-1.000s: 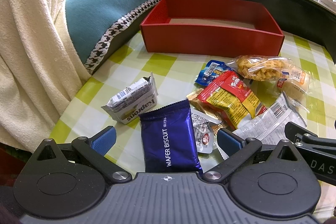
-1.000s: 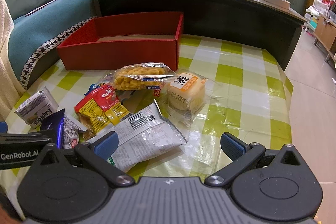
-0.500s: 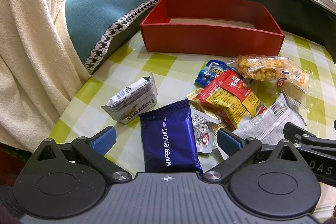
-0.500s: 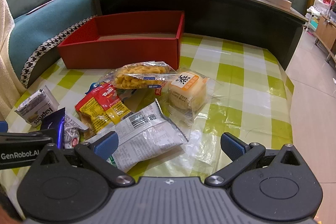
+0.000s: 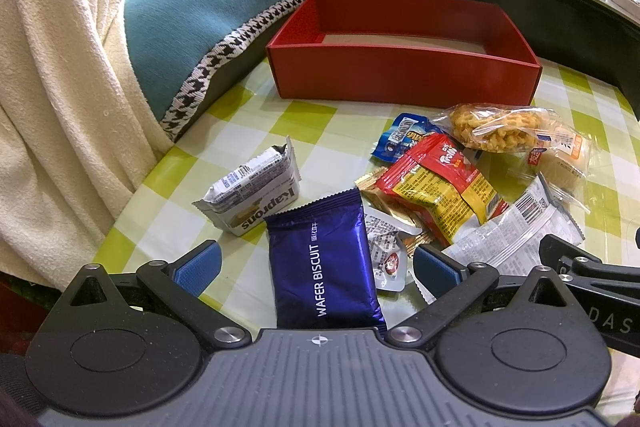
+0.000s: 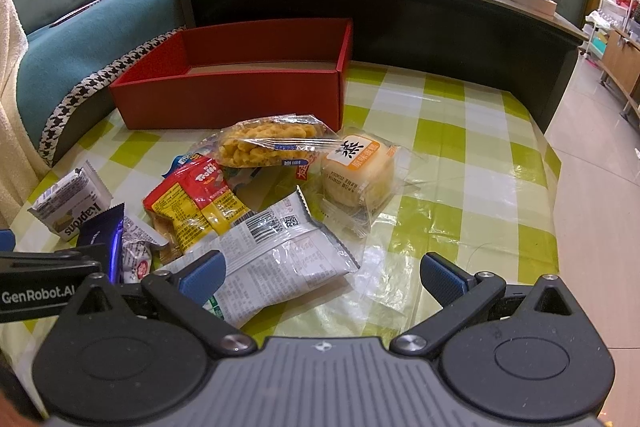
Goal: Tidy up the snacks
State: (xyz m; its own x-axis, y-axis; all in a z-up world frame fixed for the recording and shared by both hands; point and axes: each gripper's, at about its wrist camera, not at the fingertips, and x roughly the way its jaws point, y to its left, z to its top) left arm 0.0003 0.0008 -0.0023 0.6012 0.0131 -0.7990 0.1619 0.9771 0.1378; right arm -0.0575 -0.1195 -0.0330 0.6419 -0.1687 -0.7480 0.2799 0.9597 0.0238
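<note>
An empty red box (image 5: 404, 75) (image 6: 232, 99) stands at the far side of the checked table. Snack packets lie in front of it: a blue wafer biscuit pack (image 5: 324, 267), a grey Kaprons pack (image 5: 252, 195) (image 6: 72, 207), a red and yellow Trolli pack (image 5: 436, 187) (image 6: 196, 195), a clear bag of yellow snacks (image 5: 496, 127) (image 6: 268, 143), a wrapped cake (image 6: 358, 171) and a white printed packet (image 6: 276, 259). My left gripper (image 5: 316, 267) is open, its fingers either side of the wafer pack. My right gripper (image 6: 322, 273) is open over the white packet.
A teal sofa (image 5: 192, 11) with a cream towel (image 5: 56, 79) borders the table on the left. Behind the box rises a dark counter (image 6: 400, 15) carrying fruit and red packages. The table's right edge drops to a tiled floor (image 6: 592, 187).
The right wrist view has drifted slightly closer and lower over the packets. The left gripper has hardly moved, and both stay open.
</note>
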